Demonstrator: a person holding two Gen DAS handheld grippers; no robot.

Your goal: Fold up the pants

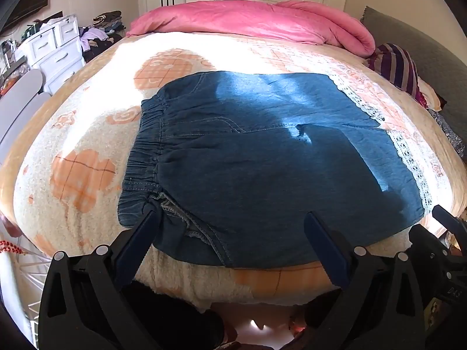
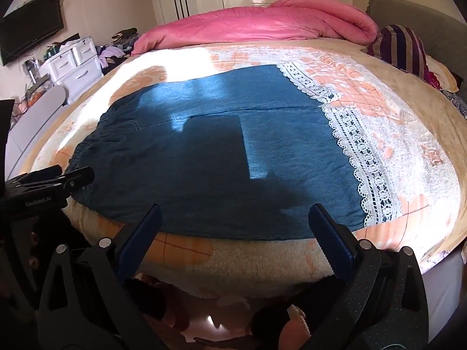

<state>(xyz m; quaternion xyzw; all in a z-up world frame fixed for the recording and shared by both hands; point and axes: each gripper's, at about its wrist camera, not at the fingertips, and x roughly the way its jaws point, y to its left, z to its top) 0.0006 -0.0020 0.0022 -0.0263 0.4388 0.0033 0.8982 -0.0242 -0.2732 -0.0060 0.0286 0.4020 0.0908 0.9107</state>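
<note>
Denim pants (image 1: 262, 157) lie flat across the centre of the bed blanket (image 1: 87, 134), elastic waistband (image 1: 146, 151) at frame left, lace-trimmed hems (image 1: 408, 157) at frame right, near edge along the bed's front. The garment looks spread ready for a first fold (none visible yet).

Left gripper (image 1: 230, 227) sits low in its frame over the waistband end, jaws spread wide, nothing between them; one fingertip appears to touch the gathered corner. Right gripper (image 2: 233, 221) hovers over the hem end, jaws equally wide, empty. Likely reason for this spacing: one gripper per end, so the near edge lifts evenly.
</note>
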